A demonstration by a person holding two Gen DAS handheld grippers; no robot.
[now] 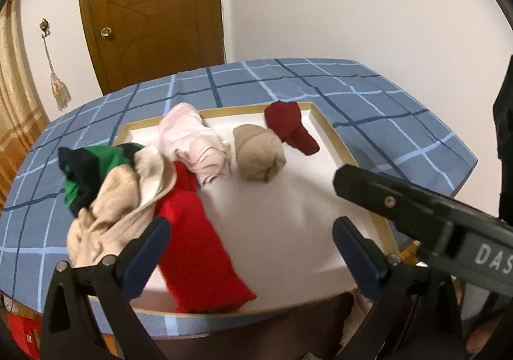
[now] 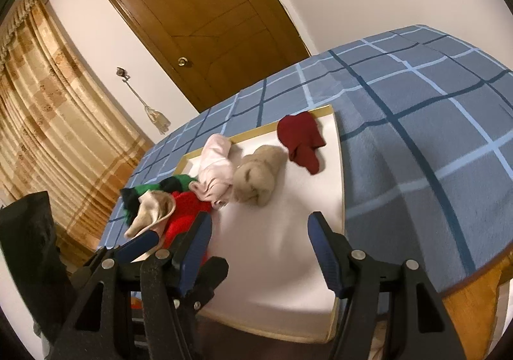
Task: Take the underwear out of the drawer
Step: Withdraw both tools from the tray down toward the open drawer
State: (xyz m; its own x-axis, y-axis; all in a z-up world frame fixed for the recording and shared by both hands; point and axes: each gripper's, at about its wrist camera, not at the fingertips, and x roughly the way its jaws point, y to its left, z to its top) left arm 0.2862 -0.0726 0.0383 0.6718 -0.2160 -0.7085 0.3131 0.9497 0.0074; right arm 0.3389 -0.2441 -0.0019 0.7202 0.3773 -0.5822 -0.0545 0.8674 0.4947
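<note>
Both pairs of tongs are hovering over the near end of a shallow white drawer [image 1: 320,122] with a gold-coloured rim, which is lying on a blue checked cloth [image 1: 384,97] covering the worktop.

The left tongs [image 1: 250,238] are standing spread wide, their blue-padded fingers [image 1: 150,251] well apart with nothing pinched between them. The left finger is sitting just in front of a bright red garment [image 1: 195,238] and a beige one [image 1: 109,209]; whether it is brushing the cloth I cannot tell. In the same view the black body of the right tool [image 1: 416,209] is reaching in from the right, above the drawer's right rim.

The right tongs [image 2: 259,244] are also standing apart, roughly half spread, with bare white drawer floor showing between the pads and nothing gripped. Just left of them the other tool's blue fingertip [image 2: 138,247] is showing beside the red garment [image 2: 186,209].

The underwear is all lying in or at the edge of the drawer. A green and black piece [image 1: 86,167] is draped over the left rim, tangled with the beige one. A pale pink bundle [image 1: 195,141] is lying in the middle toward the back, a tan rolled bundle [image 1: 259,154] just right of it, and a dark red piece [image 1: 291,125] in the far right corner, apart from the rest.

Behind the worktop a wooden door [image 1: 150,13] and a golden curtain [image 2: 48,122] are showing.
</note>
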